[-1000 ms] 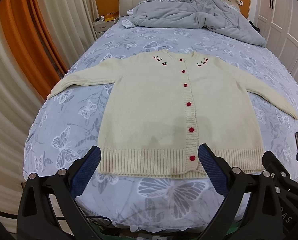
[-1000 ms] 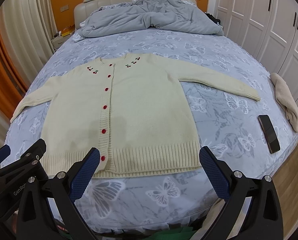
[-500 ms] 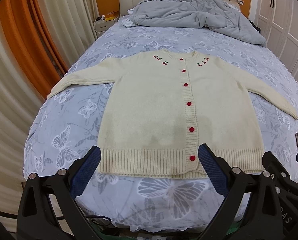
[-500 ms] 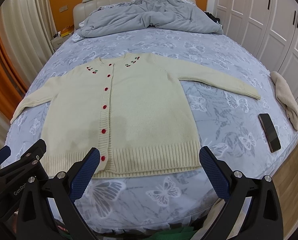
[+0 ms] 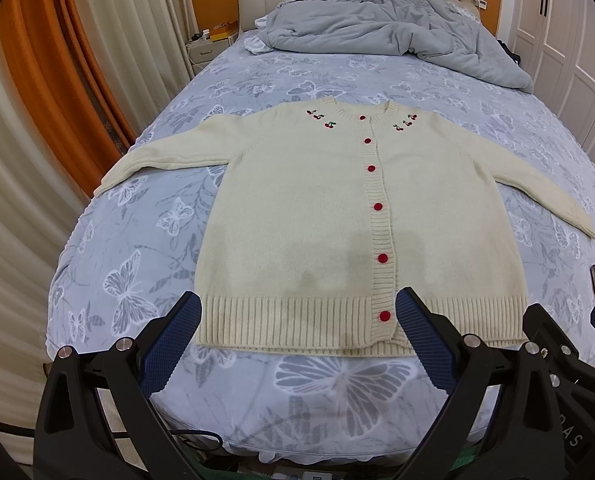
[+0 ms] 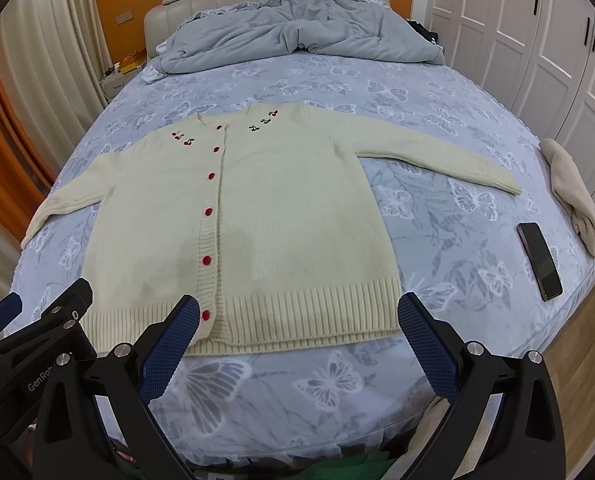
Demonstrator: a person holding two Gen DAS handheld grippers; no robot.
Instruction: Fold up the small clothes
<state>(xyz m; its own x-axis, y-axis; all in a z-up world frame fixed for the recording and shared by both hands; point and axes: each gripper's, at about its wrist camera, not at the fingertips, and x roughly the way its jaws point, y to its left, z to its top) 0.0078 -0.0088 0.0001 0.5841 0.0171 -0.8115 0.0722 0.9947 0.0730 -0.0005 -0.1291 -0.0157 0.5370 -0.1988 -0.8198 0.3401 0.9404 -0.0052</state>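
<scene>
One cream cardigan [image 5: 317, 216] lies face up, buttoned and flat on the bed [image 5: 337, 396], hem toward the foot edge and both sleeves spread out to the sides, so by my reading no fold is made and the whole job is left. Both tools hang spread wide and empty just short of the hem, the left tool [image 5: 297, 340] and the right tool [image 6: 297, 340]. Off to the right a dark phone [image 6: 537, 260] and a pale cloth [image 6: 573, 196] rest near the bed's edge.
</scene>
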